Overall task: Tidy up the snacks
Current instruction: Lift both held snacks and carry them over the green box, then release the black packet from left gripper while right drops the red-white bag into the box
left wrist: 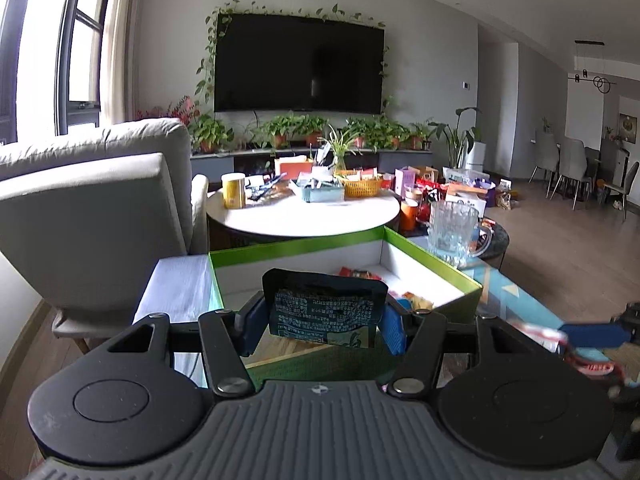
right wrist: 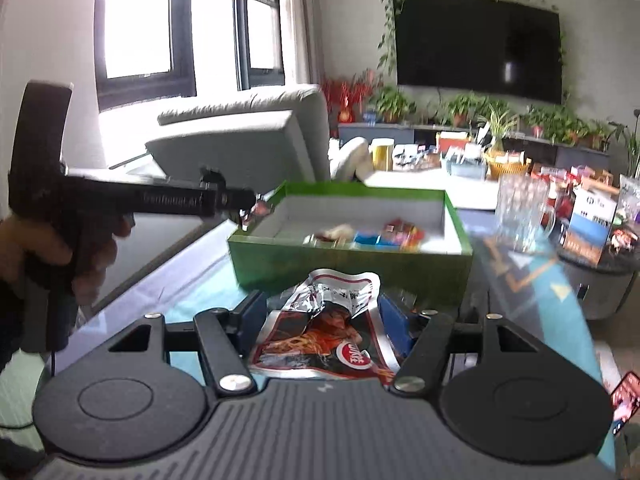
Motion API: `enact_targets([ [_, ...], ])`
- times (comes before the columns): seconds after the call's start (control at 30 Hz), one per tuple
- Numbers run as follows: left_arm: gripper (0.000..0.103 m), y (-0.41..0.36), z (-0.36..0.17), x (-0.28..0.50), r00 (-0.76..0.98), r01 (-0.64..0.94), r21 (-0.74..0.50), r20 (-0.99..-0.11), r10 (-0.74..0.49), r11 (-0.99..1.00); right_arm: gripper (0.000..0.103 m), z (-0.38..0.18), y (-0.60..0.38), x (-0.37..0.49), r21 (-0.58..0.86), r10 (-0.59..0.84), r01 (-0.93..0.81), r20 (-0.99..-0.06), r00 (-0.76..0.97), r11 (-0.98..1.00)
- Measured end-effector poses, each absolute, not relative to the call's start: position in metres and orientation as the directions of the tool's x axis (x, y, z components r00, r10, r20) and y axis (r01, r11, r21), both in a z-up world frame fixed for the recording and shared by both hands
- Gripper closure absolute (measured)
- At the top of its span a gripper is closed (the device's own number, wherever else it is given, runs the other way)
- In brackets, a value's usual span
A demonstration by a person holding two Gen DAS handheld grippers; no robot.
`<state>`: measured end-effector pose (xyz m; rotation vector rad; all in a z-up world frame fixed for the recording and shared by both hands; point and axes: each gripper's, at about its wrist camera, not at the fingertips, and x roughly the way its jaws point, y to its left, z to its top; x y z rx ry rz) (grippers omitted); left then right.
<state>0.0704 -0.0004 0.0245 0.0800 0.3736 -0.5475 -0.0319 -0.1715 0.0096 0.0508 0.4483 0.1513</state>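
My left gripper (left wrist: 320, 320) is shut on a dark snack packet (left wrist: 326, 307) with printed text, held upright in front of the green box (left wrist: 296, 243). The box has a white inside and holds several small snacks (left wrist: 414, 300) at its right. In the right wrist view my right gripper (right wrist: 324, 324) is shut on a red and silver snack packet (right wrist: 328, 328), just short of the green box (right wrist: 352, 264). Colourful snacks (right wrist: 384, 236) lie inside that box. The left gripper (right wrist: 248, 204) shows from the side over the box's left edge, held by a hand (right wrist: 48, 248).
A glass mug (left wrist: 454, 234) stands right of the box on the patterned glass table (right wrist: 540, 276). A grey armchair (left wrist: 92, 208) stands at the left. Behind is a round white table (left wrist: 304, 216) crowded with baskets and tins. Bags and boxes sit on a low round table (right wrist: 592, 264).
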Motion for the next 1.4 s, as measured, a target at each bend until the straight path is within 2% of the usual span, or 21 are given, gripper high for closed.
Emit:
enact_targets([
  [0.33, 0.049, -0.018, 0.025, 0.091, 0.791, 0.507, -0.032, -0.380, -0.479, 0.862, 0.045, 0.036, -0.189, -0.002, 0.074, 0.149, -0.132, -0.306, 0.940, 0.988],
  [0.6, 0.048, -0.034, 0.030, 0.113, 0.803, 0.506, 0.004, -0.367, -0.469, 0.863, 0.045, 0.046, -0.193, 0.027, 0.076, 0.148, -0.133, -0.254, 0.956, 0.988],
  [0.77, 0.048, -0.044, 0.021, 0.132, 0.795, 0.500, -0.003, -0.396, -0.460, 0.866, 0.045, 0.044, -0.197, 0.038, 0.087, 0.152, -0.134, -0.250, 0.956, 0.987],
  [1.07, 0.048, -0.056, -0.005, 0.149, 0.753, 0.490, -0.001, -0.503, -0.424, 0.872, 0.045, 0.039, -0.204, 0.057, 0.102, 0.136, -0.113, -0.269, 0.953, 0.988],
  [1.4, 0.043, -0.048, -0.007, 0.144, 0.763, 0.474, 0.012, -0.505, -0.404, 0.880, 0.045, 0.036, -0.208, 0.074, 0.120, 0.130, -0.098, -0.287, 0.949, 0.988],
])
